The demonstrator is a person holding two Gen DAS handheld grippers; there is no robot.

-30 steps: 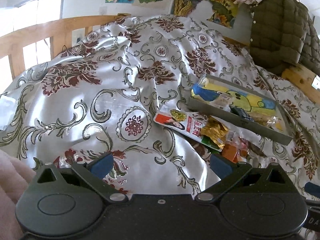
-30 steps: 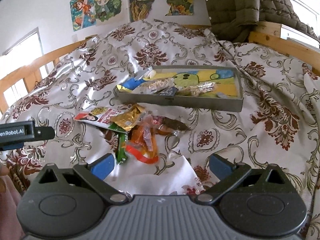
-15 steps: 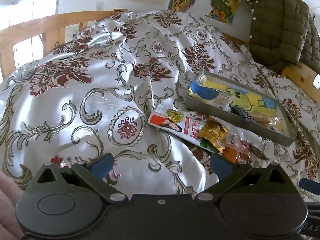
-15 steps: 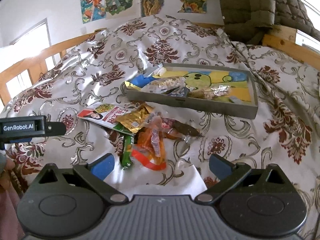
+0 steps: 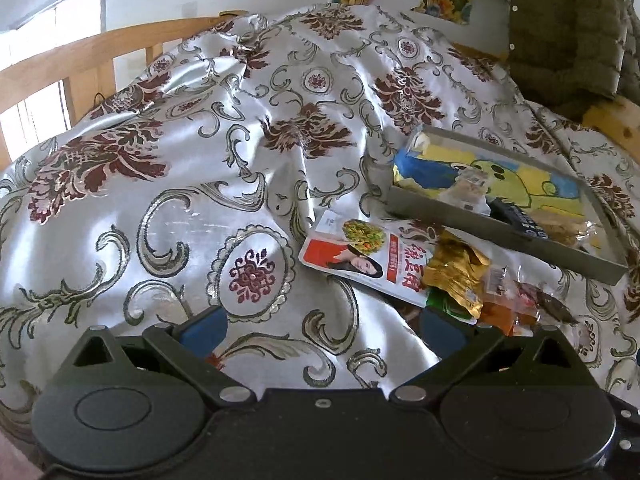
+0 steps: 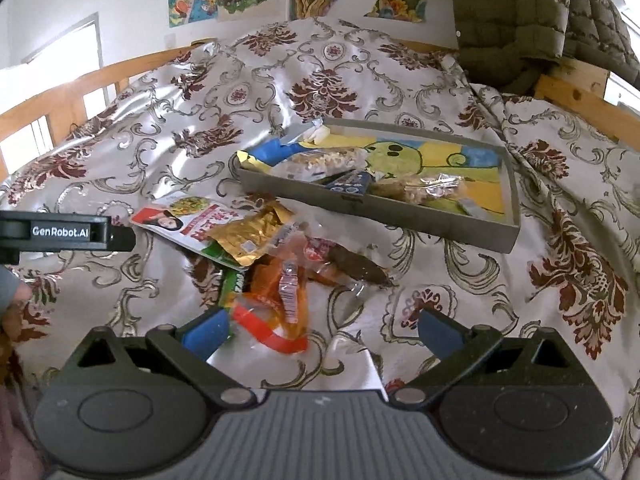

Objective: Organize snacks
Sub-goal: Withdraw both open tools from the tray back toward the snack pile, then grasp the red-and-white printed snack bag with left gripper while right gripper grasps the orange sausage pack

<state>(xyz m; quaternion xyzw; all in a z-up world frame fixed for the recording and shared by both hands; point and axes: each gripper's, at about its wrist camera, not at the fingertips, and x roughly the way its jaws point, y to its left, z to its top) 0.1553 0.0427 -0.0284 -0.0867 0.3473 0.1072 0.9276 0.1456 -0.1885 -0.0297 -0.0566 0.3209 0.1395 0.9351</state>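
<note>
Both grippers nearer snacks [image 6: 264, 264]; seemingly open.

Bed [image 6: 460, 288] under shiny floral cover, wooden rail along far side. Grey tray [image 6: 400, 216] lies on cover, a few packets inside. Loose snack pile [image 6: 276, 256] just in front of tray: red-white packet [image 5: 360, 260], gold pouch [image 6: 250, 236], orange wrappers [image 6: 280, 300], brown stick [image 6: 356, 266]. Green jacket [image 6: 516, 12] at far corner.
</note>
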